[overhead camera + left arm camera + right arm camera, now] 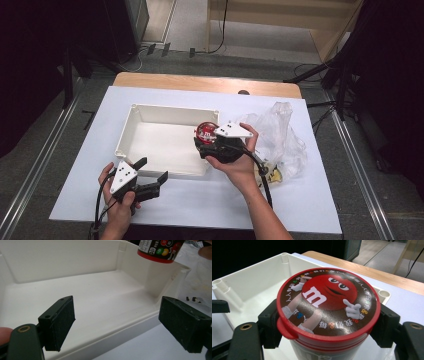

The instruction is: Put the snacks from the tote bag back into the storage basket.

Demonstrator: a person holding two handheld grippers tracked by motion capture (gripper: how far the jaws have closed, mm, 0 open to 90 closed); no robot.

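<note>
Right gripper (327,322) clamps the tub (325,305) upright over the bin's (131,130) right edge for lowering in; left gripper (151,176), wide, steadies its front wall.

Both grippers (150,180) (212,142) were black, each with grey three-cornered top plate, trailing black cable, brass-ringed pivots; forearms bare.
</note>
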